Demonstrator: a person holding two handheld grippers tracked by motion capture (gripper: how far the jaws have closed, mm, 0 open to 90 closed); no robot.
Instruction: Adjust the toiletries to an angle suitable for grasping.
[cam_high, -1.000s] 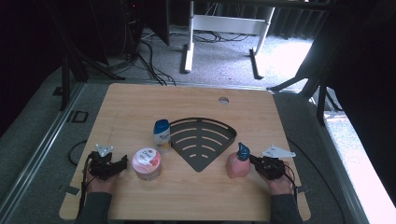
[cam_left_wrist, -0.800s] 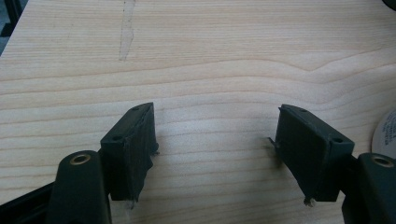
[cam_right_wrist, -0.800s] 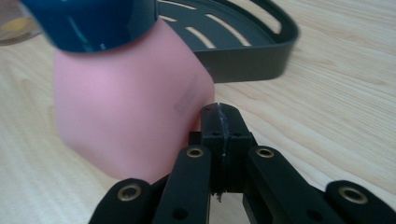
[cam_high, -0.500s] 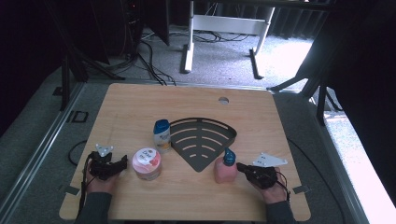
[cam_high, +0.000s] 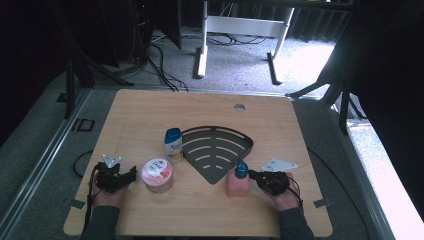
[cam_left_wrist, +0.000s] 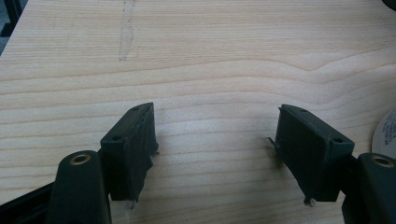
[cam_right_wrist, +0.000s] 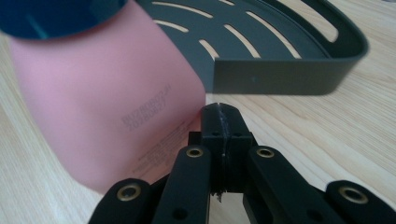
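Observation:
A pink bottle (cam_high: 237, 184) with a blue cap (cam_high: 242, 168) stands at the pointed near corner of the dark fan-shaped slotted tray (cam_high: 216, 146). My right gripper (cam_high: 253, 175) is shut with nothing in it, its tip against the bottle's right side. In the right gripper view the closed jaws meet beside the pink bottle (cam_right_wrist: 102, 102), with the tray (cam_right_wrist: 280, 65) behind. My left gripper (cam_high: 131, 173) is open over bare wood, just left of a pink-lidded jar (cam_high: 157, 174). A small white bottle with a blue cap (cam_high: 173, 145) stands at the tray's left edge.
The wooden table (cam_high: 150, 115) has a round cable hole (cam_high: 239, 107) near its far edge. The jar's rim (cam_left_wrist: 386, 133) shows at the right edge of the left gripper view. Beyond the table lie grey carpet, cables and desk legs.
My right gripper has moved left, and the pink bottle has slid left with it to the tray's near corner. The left gripper has stayed put.

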